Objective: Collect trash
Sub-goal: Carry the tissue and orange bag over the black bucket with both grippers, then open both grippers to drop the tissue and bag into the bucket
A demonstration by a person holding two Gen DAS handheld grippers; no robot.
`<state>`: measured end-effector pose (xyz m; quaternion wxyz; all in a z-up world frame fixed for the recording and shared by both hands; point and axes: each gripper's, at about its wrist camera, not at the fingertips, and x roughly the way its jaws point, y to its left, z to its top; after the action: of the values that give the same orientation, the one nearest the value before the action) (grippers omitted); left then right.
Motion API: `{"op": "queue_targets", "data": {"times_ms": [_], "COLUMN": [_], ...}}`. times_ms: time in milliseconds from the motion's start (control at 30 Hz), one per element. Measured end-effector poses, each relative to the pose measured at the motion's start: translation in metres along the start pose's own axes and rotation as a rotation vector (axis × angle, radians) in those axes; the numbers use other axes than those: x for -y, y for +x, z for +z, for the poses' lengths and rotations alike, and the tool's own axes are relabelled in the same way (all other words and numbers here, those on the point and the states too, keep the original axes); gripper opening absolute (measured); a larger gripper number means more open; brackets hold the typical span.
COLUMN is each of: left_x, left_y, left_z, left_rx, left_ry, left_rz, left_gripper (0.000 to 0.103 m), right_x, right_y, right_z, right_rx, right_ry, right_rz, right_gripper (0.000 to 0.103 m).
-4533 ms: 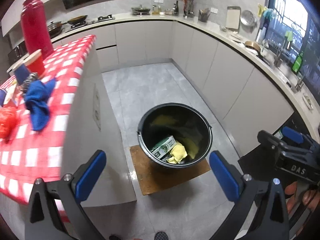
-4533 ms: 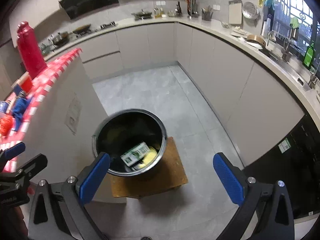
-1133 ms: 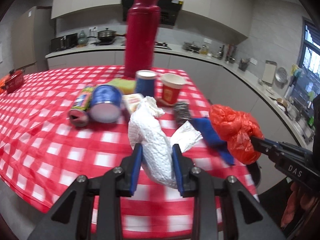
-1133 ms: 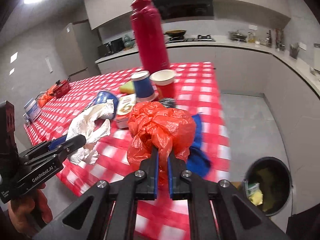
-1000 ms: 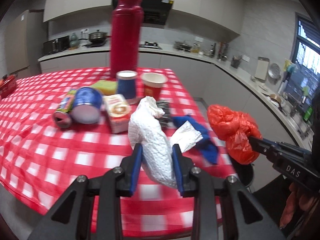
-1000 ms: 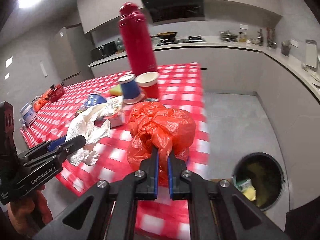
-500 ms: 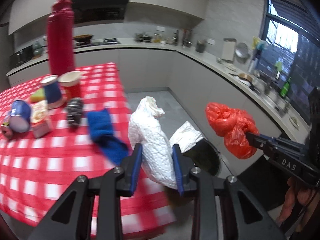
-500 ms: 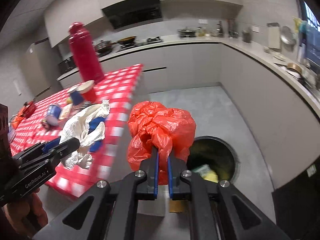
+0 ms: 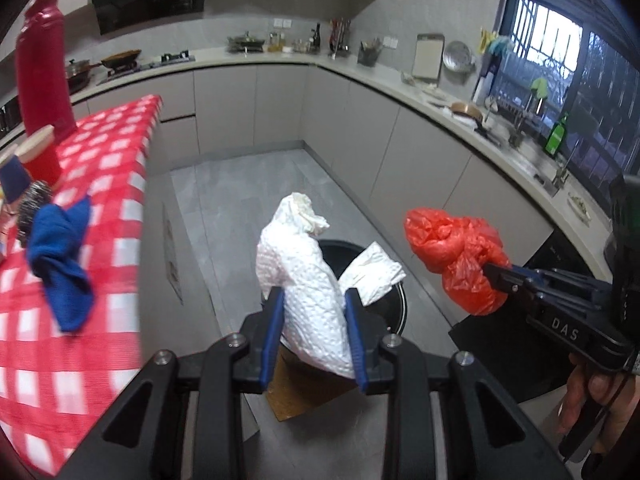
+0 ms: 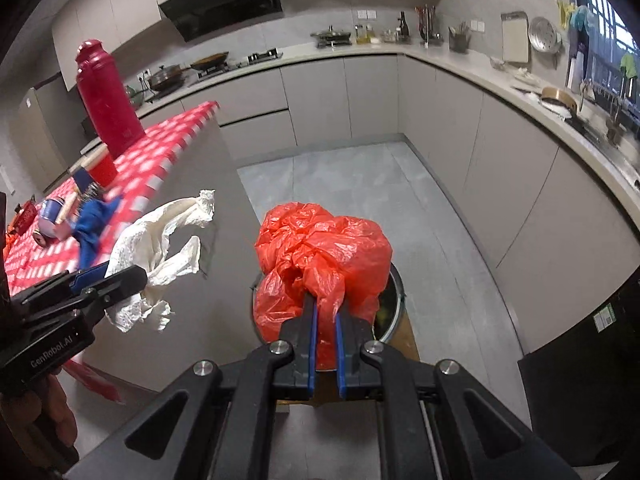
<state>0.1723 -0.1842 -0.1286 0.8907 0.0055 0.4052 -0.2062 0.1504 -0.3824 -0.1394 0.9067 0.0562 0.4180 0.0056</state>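
Observation:
My left gripper (image 9: 314, 300) is shut on a crumpled white paper towel (image 9: 304, 264) and holds it in the air above the black trash bucket (image 9: 396, 300) on the floor. The towel (image 10: 156, 248) and the left gripper (image 10: 108, 276) also show at the left of the right wrist view. My right gripper (image 10: 325, 312) is shut on a crumpled red plastic bag (image 10: 324, 256), held above the bucket (image 10: 394, 296), which the bag mostly hides. The bag (image 9: 456, 252) shows in the left wrist view to the right of the towel.
The table with the red checked cloth (image 9: 100, 184) stands at the left, carrying a blue rag (image 9: 60, 252), a steel scourer (image 9: 34, 204), cups and a tall red thermos (image 9: 40, 64). The bucket stands on a brown mat (image 9: 296, 396). Grey cabinets (image 9: 400, 148) line the back and right.
Both grippers have swung right, away from the table, carrying the towel and the red bag out over the floor and the bucket. Both grips are unchanged.

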Motion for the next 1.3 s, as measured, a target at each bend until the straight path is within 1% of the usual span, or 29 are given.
{"op": "queue_targets", "data": {"times_ms": [133,267,367,533,633,667,700,733,767,800,833,867,933,1033,1100,1167,1300], "left_x": [0.012,0.015,0.011,0.017,0.017,0.016,0.016,0.016,0.013,0.009,0.006,0.000,-0.006,0.000,0.003,0.008,0.014], "left_y": [0.030,0.058,0.080,0.112,0.125,0.132,0.138,0.148,0.153,0.156,0.155,0.152,0.145,0.144,0.143,0.136,0.122], "left_z": [-0.008,-0.014,-0.017,-0.020,-0.020,-0.020,-0.020,-0.021,-0.020,-0.020,-0.020,-0.021,-0.025,-0.033,-0.039,-0.044,-0.045], "left_rx": [-0.044,-0.086,-0.117,-0.157,-0.173,-0.189,-0.211,-0.240,-0.247,-0.241,-0.226,-0.206,-0.177,-0.189,-0.203,-0.197,-0.189], "left_ry": [0.014,0.008,-0.016,-0.004,-0.025,-0.039,-0.048,-0.052,-0.056,-0.072,-0.092,-0.126,-0.174,-0.125,-0.130,-0.107,-0.096], "left_rz": [0.003,0.007,0.007,0.013,0.009,-0.005,-0.035,-0.068,-0.069,-0.033,-0.017,-0.018,-0.033,0.018,0.018,0.059,0.080], "left_gripper": [0.031,0.031,0.031,0.031,0.031,0.032,0.033,0.040,0.052,0.061,0.082,0.103,0.103,0.103,0.103,0.103,0.103], "right_x": [0.015,0.031,0.040,0.053,0.052,0.050,0.049,0.047,0.046,0.047,0.052,0.059,0.069,0.081,0.086,0.089,0.094], "right_y": [0.026,0.058,0.081,0.113,0.133,0.140,0.148,0.155,0.167,0.176,0.181,0.183,0.179,0.174,0.171,0.168,0.153], "right_z": [-0.006,-0.015,-0.022,-0.027,-0.025,-0.025,-0.024,-0.024,-0.026,-0.028,-0.031,-0.033,-0.036,-0.042,-0.044,-0.045,-0.044], "right_rx": [-0.030,-0.070,-0.100,-0.130,-0.146,-0.153,-0.161,-0.171,-0.180,-0.195,-0.203,-0.189,-0.170,-0.174,-0.169,-0.172,-0.167], "right_ry": [-0.013,-0.015,-0.016,-0.027,-0.061,-0.075,-0.085,-0.104,-0.140,-0.167,-0.179,-0.174,-0.150,-0.099,-0.097,-0.089,-0.049], "right_rz": [0.010,0.017,0.026,0.048,0.067,0.071,0.079,0.084,0.063,0.014,-0.027,-0.050,-0.066,-0.065,-0.078,-0.092,-0.114], "right_gripper": [0.008,0.008,0.008,0.008,0.008,0.008,0.008,0.009,0.013,0.040,0.062,0.101,0.103,0.103,0.103,0.103,0.103]}}
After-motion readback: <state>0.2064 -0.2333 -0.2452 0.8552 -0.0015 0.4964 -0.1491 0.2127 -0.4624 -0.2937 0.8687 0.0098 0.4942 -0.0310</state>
